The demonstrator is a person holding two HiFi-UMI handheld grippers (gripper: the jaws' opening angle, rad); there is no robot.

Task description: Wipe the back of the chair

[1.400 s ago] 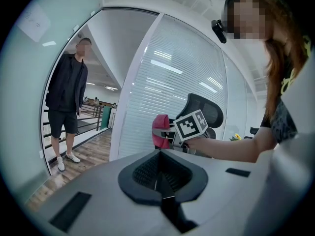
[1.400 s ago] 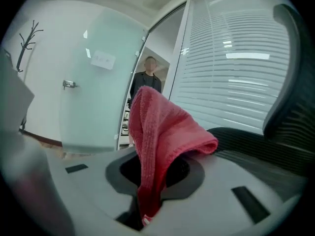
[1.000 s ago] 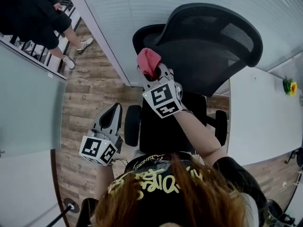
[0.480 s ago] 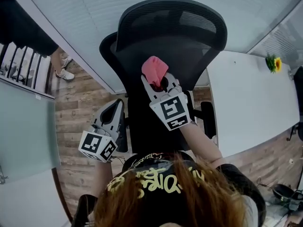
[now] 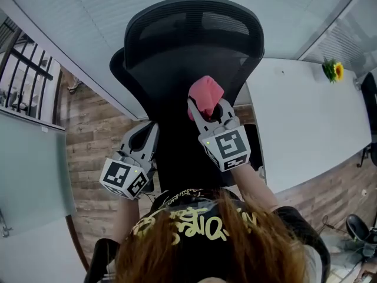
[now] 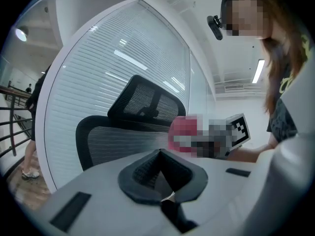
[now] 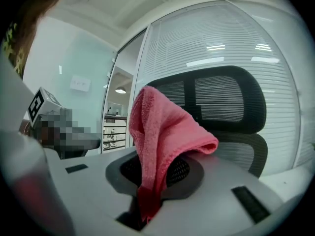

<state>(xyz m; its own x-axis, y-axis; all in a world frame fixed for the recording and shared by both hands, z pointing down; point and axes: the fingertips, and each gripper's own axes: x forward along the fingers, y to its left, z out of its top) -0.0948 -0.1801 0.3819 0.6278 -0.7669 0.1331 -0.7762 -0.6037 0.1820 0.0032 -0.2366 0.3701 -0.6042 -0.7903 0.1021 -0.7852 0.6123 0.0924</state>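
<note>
The right tool [image 5: 209,107] is clamping a pink cloth [image 7: 160,132]. Its jaws are pinching the lower folds, while the bunched upper part is rising above the pads and hiding much of the gap between them. In the head view the cloth is sitting over the middle of the black mesh office chair [image 5: 188,46], below the headrest [image 5: 194,19]. No view is showing whether the cloth is actually pressing on the mesh.

The left tool [image 6: 161,175] is hanging beside the chair's left edge with its dark pads pressed together and nothing between them. From its own view, a mosaic patch is covering the right tool and part of the cloth.

The person's hair [image 5: 212,246] is filling the bottom of the head view, and the arms and tools are covering the chair's seat and lower back. A white desk [image 5: 306,122] is lying to the right, cut off by the frame, with a small sunflower [image 5: 336,71] near its far corner. Wood floor [image 5: 94,140] is showing at the left.
</note>
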